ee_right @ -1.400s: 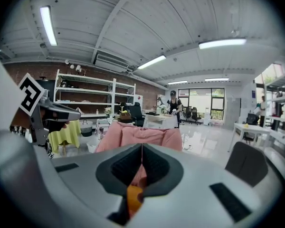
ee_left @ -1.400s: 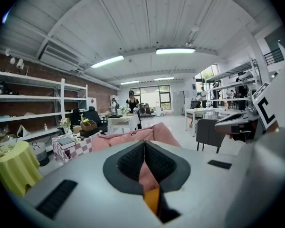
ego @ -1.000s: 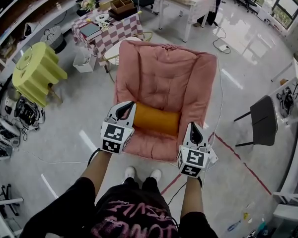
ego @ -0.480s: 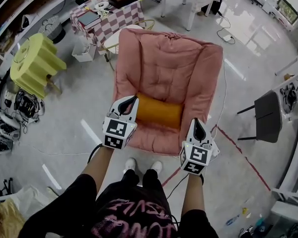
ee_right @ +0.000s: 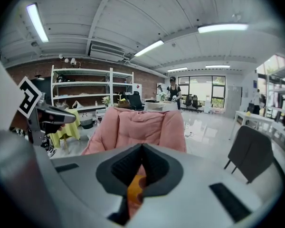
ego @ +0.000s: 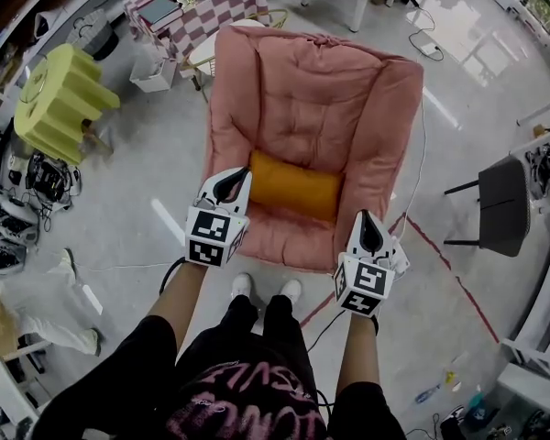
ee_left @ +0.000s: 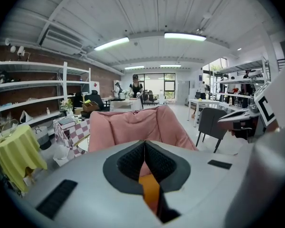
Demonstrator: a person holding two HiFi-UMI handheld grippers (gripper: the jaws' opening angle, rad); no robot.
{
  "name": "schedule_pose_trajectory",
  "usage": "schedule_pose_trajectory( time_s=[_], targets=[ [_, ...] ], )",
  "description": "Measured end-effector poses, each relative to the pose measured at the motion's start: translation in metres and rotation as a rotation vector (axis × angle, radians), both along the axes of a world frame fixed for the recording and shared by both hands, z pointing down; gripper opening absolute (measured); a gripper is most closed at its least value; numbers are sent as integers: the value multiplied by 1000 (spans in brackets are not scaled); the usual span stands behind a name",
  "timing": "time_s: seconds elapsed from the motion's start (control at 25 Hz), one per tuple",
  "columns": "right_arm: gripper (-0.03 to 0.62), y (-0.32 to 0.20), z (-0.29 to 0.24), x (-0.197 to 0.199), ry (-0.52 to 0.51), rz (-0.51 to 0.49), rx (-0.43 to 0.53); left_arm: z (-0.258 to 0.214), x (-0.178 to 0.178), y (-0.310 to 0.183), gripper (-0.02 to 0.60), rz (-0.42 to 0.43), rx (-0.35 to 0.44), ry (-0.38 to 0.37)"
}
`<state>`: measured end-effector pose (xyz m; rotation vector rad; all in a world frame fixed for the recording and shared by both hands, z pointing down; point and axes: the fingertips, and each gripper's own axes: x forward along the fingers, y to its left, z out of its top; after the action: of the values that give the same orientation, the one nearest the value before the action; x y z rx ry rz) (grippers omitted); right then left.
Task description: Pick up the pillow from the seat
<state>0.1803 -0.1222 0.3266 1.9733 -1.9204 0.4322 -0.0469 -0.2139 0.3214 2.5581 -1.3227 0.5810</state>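
An orange pillow [ego: 295,186] lies across the seat of a pink padded armchair [ego: 321,90]. My left gripper [ego: 227,185] is shut and empty, with its tip just off the pillow's left end, at the chair's left edge. My right gripper [ego: 369,236] is also shut and empty, hanging off the seat's front right corner, short of the pillow. In the left gripper view the closed jaws [ee_left: 144,146] point at the chair [ee_left: 128,127], and a strip of pillow [ee_left: 150,194] shows below them. The right gripper view shows the same: closed jaws [ee_right: 142,150], chair [ee_right: 142,125], a sliver of pillow [ee_right: 134,191].
A yellow-draped table [ego: 60,108] stands to the left and a checkered table [ego: 197,26] behind the chair. A dark chair [ego: 504,204] is at the right. A red tape line [ego: 440,278] and a cable cross the floor. A person's legs [ego: 23,314] show at the left edge.
Both grippers have sunk toward the seat's front, still shut. A person has come into view at the left edge.
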Motion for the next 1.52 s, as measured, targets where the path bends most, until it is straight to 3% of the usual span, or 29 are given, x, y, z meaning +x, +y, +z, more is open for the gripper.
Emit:
schedule_pose_trajectory(
  time_s=[1.52],
  targets=[
    [21, -16, 145, -1, -40, -64, -174, 155, 16, 9, 10, -32, -210, -52]
  ],
)
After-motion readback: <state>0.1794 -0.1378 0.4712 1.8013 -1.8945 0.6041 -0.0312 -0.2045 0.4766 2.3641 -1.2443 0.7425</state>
